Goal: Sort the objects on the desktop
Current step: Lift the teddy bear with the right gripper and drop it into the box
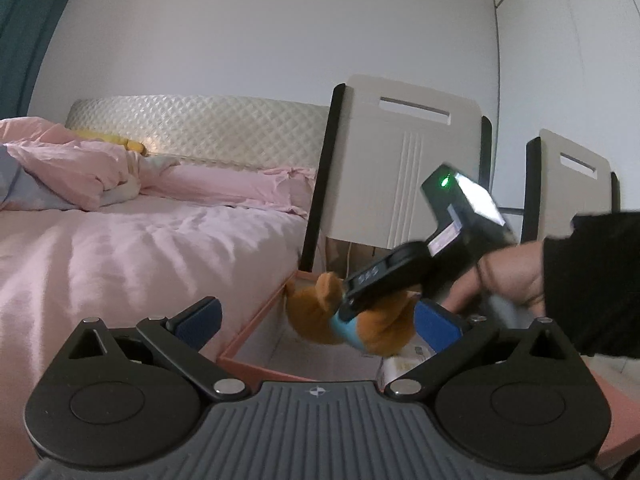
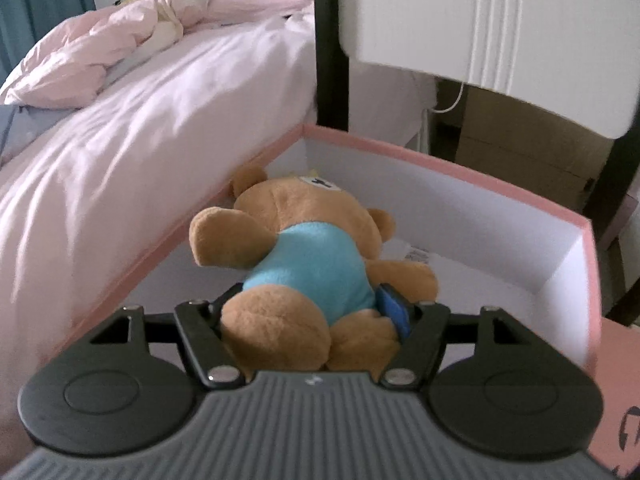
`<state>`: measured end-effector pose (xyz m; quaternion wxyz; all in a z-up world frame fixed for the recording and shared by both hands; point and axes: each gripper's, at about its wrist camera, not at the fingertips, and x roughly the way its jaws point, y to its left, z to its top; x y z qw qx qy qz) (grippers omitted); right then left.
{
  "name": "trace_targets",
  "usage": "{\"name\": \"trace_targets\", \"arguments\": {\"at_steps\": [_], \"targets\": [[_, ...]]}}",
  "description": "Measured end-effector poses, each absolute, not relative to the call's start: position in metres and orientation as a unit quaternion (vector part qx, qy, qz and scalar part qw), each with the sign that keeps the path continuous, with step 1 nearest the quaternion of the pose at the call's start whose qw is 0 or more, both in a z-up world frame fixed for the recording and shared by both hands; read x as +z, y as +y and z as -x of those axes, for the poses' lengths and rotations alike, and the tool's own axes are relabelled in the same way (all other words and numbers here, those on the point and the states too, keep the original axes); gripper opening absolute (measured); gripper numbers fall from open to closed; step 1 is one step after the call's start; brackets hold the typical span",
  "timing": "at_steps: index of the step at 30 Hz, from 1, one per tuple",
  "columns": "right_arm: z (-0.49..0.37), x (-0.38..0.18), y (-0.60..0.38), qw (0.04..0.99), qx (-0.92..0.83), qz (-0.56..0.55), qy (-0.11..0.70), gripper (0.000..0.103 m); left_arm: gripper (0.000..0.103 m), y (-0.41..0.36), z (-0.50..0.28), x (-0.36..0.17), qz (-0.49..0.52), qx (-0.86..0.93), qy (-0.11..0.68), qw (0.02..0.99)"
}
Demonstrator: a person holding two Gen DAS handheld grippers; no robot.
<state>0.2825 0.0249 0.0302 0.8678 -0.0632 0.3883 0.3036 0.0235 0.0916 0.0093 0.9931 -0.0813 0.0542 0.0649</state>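
Left wrist view: left tool (image 1: 318, 322) low in foreground, level, fingers spread wide apart, holding nothing. Right tool (image 1: 352, 312) enters from right, angled down-left, hand (image 1: 508, 276) gripping handle, black sleeve behind. Teddy bear (image 1: 320, 312) clamped in right tool, hanging over pink box (image 1: 256, 332), beyond left tool. Pink bed (image 1: 140, 240) at left; white chair (image 1: 400, 168) behind box.

Right wrist view: right tool (image 2: 316, 308) closed on teddy bear (image 2: 308, 256) at waist, blue pad (image 2: 394, 306) pressing bear's right side. Bear's long axis runs straight away from tool, head far, legs near, back up. Bear above open pink box (image 2: 460, 172), near its left wall.
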Motion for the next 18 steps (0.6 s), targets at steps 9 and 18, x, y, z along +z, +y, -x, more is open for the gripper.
{"name": "trace_targets", "arguments": {"at_steps": [9,18], "targets": [[-0.281,0.036,0.012,0.877,0.297,0.035,0.375,0.089,0.103,0.093,-0.024,0.009,0.083,0.063,0.056,0.993],[-0.238,0.087,-0.057,0.912,0.287,-0.01,0.292,0.099,0.103,0.084,-0.02,0.007,0.075,0.047,0.055,0.995]]}}
